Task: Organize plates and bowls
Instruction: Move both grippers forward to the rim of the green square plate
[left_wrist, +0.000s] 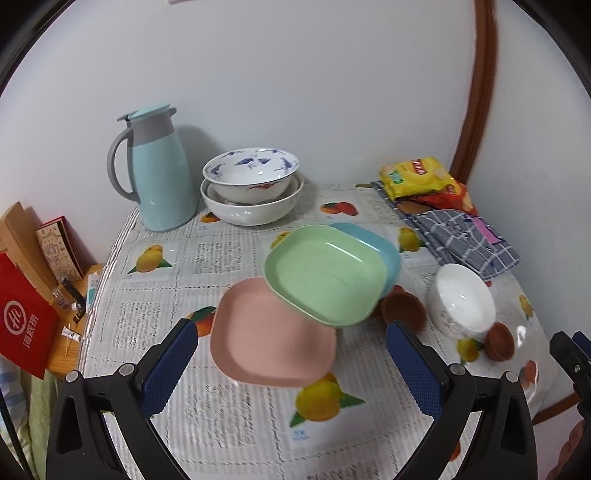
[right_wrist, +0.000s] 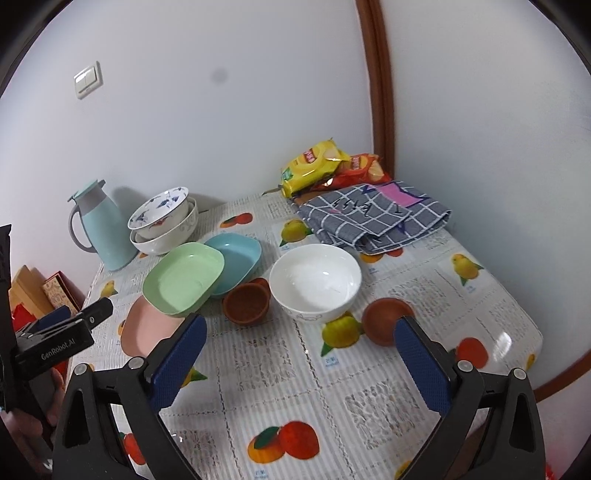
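Hovering above the near edge of the table (left_wrist: 229, 424), both claws spread wide, nothing held in either.

Left claw (left_wrist: 291, 363): blue pads parted, pointed forward and down at the pink plate (left_wrist: 266, 339). Plate flat on the fruit-print cloth, straight ahead and just beyond the fingertips, roughly centred in the gap. Far right corner of it tucked under the green plate (left_wrist: 325, 275), which tilts (propped on the pink one at one side, on the blue plate (left_wrist: 384, 247) at the other). Blue plate mostly hidden behind the green.

Right claw (right_wrist: 301, 349): equally wide, aimed further right. White bowl (right_wrist: 314, 280) upright ahead, a little beyond the tips. Brown cup (right_wrist: 245, 304) on its side just left of the bowl, seemingly touching it; a second brown cup (right_wrist: 386, 319) mouth-down by the right finger.

At the back, near the wall: patterned bowl (left_wrist: 251, 170) nested in a larger white bowl (left_wrist: 255, 210), beside the pale blue jug (left_wrist: 159, 173). Cloth and snack packets in the far right corner, well apart from the plates.

Judgement: plate pile nearer the left claw, white bowl nearer the right. Pink plate's long axis running away from the left claw, near edge facing it. Pinned corner the catch: green likely to slide if pink dragged out first.
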